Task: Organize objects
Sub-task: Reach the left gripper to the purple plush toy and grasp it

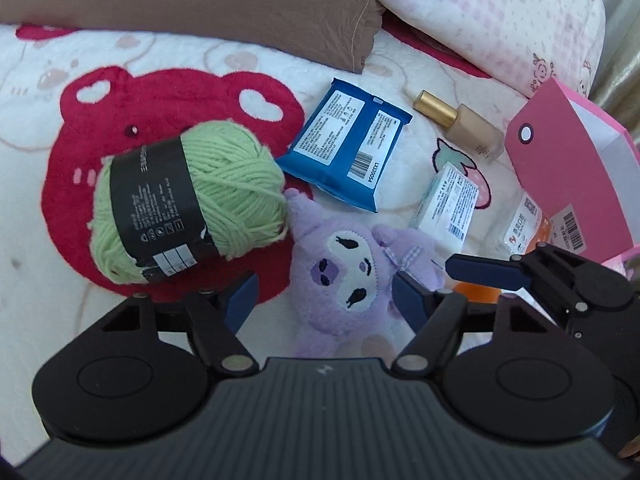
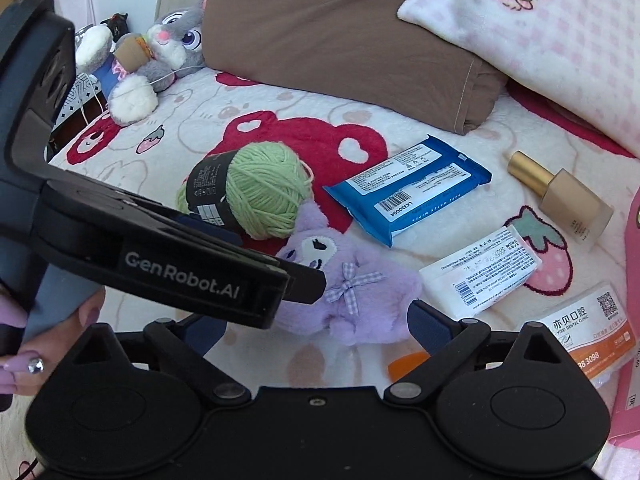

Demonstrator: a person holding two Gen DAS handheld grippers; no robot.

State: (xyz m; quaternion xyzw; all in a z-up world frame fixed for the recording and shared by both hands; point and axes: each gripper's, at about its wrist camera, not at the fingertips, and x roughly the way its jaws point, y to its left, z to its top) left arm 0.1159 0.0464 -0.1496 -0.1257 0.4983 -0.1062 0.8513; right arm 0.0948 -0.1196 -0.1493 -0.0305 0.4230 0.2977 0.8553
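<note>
A purple plush toy (image 1: 344,280) lies on the bed blanket, also in the right wrist view (image 2: 352,288). My left gripper (image 1: 324,292) is open with its fingers on either side of the plush. My right gripper (image 2: 320,328) is open just in front of the plush, empty. A green yarn ball (image 1: 188,200) with a black label lies left of the plush, also in the right wrist view (image 2: 256,196). A blue wipes pack (image 1: 348,148), a gold-capped foundation bottle (image 1: 460,124), a white box (image 1: 448,204) and a clear orange-labelled packet (image 2: 584,332) lie to the right.
A pink paper bag (image 1: 572,168) stands open at the right. A brown pillow (image 2: 344,36) and a pink-patterned pillow (image 2: 540,32) lie at the back. A grey rabbit plush (image 2: 160,48) sits at the far left bed edge.
</note>
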